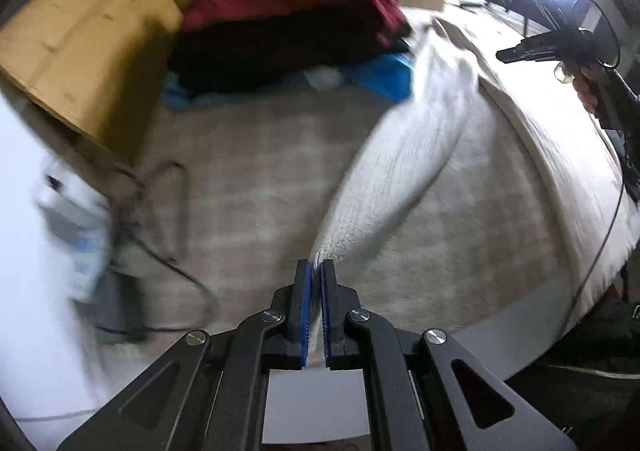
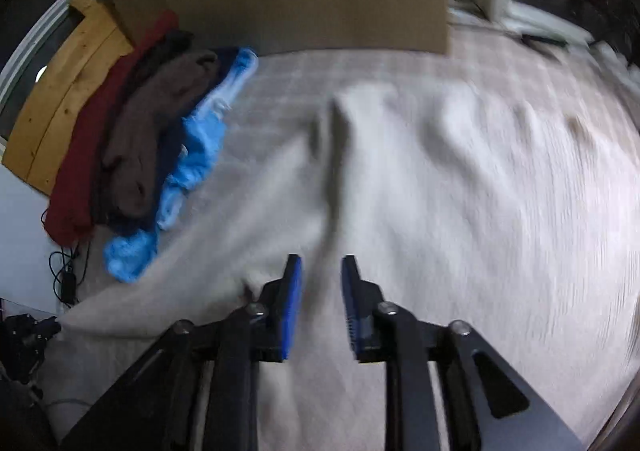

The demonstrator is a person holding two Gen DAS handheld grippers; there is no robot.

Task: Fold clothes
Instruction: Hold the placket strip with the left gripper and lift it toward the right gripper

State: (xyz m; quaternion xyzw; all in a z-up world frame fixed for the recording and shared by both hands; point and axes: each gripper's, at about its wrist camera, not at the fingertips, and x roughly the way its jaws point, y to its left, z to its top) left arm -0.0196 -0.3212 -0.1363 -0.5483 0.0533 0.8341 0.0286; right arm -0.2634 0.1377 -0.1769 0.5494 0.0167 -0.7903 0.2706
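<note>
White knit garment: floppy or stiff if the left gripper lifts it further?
Likely floppy: the white knit garment sags in a long drape from the left gripper, whose jaws are shut on its edge. Probably grippy rather than slippery, given its ribbed texture. It wrinkles loosely under the open right gripper.

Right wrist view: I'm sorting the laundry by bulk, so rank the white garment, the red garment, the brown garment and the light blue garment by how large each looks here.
Largest to smallest:
1. white garment, though it lies nearest the camera
2. red garment and brown garment, too alike to rank, both partly covered
3. light blue garment, partly covered too
</note>
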